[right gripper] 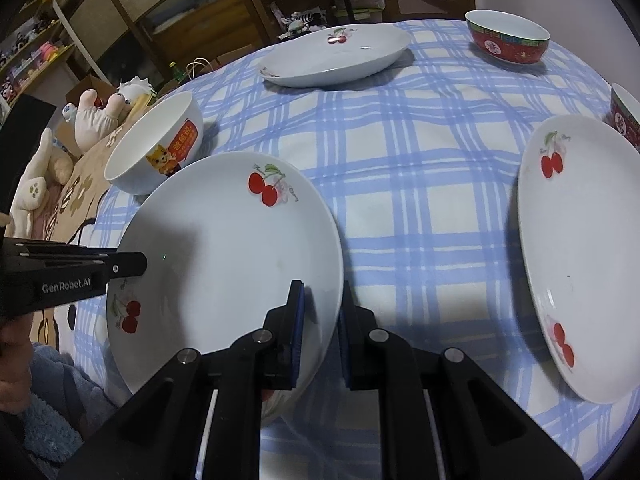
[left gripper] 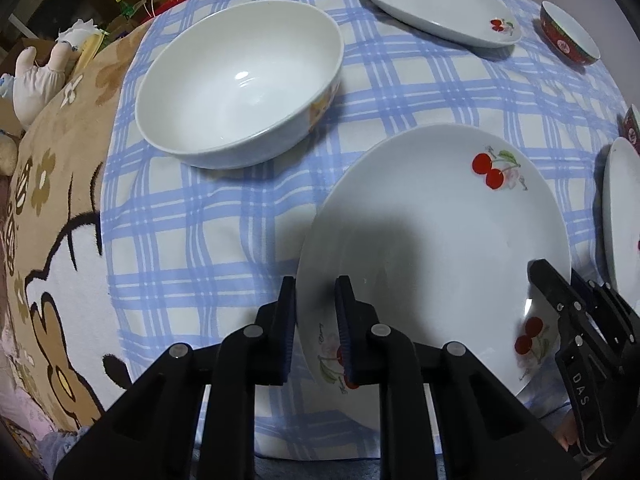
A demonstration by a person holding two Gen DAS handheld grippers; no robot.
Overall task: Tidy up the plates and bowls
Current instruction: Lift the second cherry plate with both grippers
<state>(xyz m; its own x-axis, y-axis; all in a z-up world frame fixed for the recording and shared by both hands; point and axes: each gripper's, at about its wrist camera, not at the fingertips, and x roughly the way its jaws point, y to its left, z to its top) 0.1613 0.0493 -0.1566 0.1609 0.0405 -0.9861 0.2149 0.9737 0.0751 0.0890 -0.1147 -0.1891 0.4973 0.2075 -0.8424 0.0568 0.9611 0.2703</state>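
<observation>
At my nine o'clock sits the white bowl (left gripper: 240, 84) on the checked cloth (left gripper: 400, 92). My left gripper (left gripper: 316, 312) pinches the near cherry plate (left gripper: 436, 240) at its seven o'clock rim; my right gripper (right gripper: 322, 312) clamps its five o'clock rim. Another cherry plate (right gripper: 580, 248) lies at three o'clock.

We count three white cherry-print plates: one near left (right gripper: 224, 256), one right (right gripper: 580, 256), one far (right gripper: 340, 56). We count one large white bowl (right gripper: 154, 148) at the left. We count two red patterned bowls: one far right (right gripper: 508, 38), one (right gripper: 626, 114) cut off at the right edge. We count one blue checked cloth (right gripper: 420, 160).
</observation>
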